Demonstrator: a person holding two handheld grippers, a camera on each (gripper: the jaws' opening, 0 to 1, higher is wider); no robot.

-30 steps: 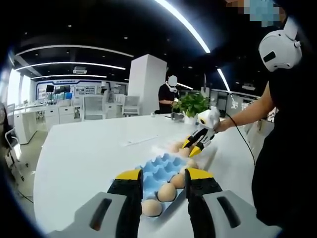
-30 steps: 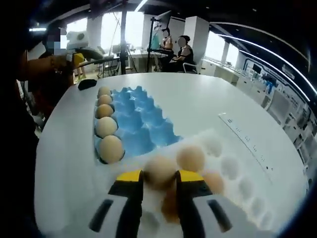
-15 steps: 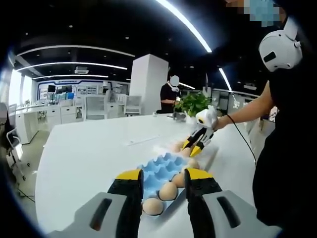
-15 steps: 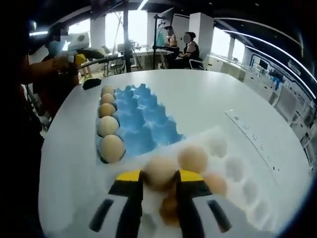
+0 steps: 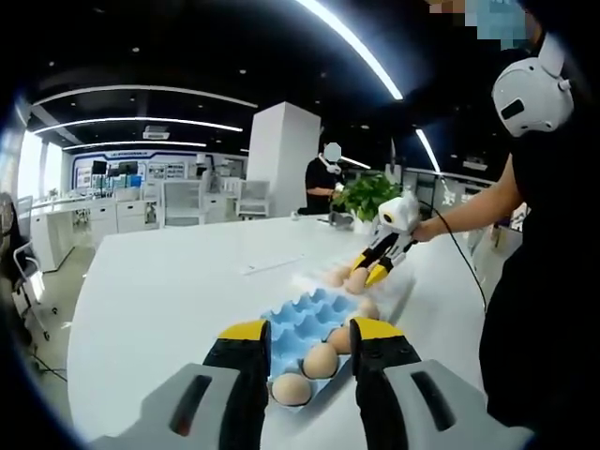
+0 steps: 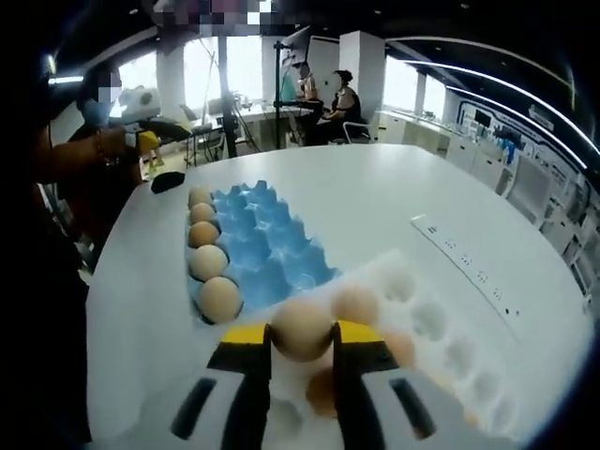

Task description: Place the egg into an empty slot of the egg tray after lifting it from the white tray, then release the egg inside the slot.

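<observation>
We see the egg (image 6: 302,328) pinched between the two jaws of the right gripper (image 6: 302,339), up above the white tray (image 6: 441,328). More eggs sit in the white tray just under it. In the left gripper view, that same egg (image 5: 356,280) is small and far off, held by the right gripper (image 5: 370,272) over the white tray (image 5: 398,298). Beside the white tray lies the blue tray (image 6: 267,253), with a row of eggs along one edge and the other slots bare. Both trays rest on a big white table (image 6: 375,202). The left gripper (image 5: 307,339) hangs near the blue tray (image 5: 305,323), its jaws apart with nothing between them. A plant (image 5: 364,197) stands at the far end of the table.
</observation>
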